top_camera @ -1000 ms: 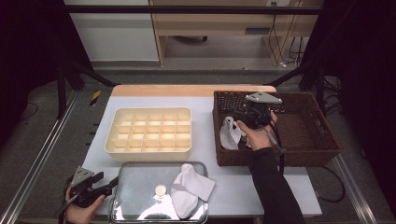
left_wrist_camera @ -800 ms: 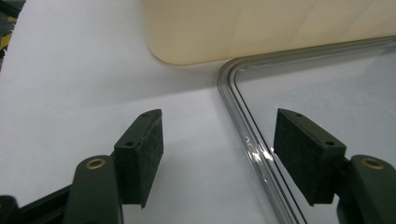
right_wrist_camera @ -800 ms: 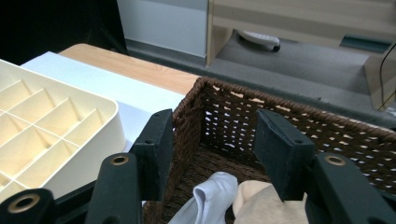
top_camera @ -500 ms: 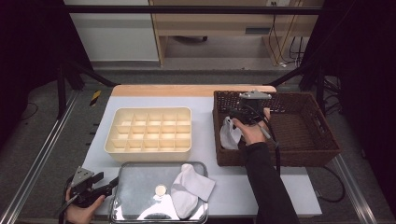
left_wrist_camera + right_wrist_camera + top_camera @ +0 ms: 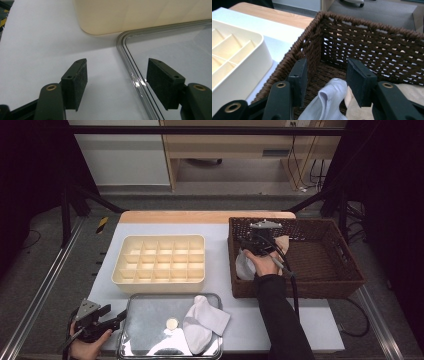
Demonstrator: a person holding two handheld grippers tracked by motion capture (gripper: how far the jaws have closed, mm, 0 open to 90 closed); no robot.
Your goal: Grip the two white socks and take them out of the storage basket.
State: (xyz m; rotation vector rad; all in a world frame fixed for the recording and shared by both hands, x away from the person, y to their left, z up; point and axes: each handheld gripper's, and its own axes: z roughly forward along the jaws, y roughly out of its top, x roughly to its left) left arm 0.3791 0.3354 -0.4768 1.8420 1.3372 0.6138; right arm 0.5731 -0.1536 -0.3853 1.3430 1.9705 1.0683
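Sock (image 5: 329, 100) lies in the near left corner of your wicker basket (image 5: 320, 280), bunched between the jaws of your right gripper (image 5: 327, 75), which have just been closing but do not yet press it. Your left gripper (image 5: 117, 77) gapes empty astride the metal tray's rim (image 5: 130, 72).

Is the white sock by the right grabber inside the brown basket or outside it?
Inside. The white sock lies in the basket, its woven walls rising around it, between the open jaws of the right gripper.
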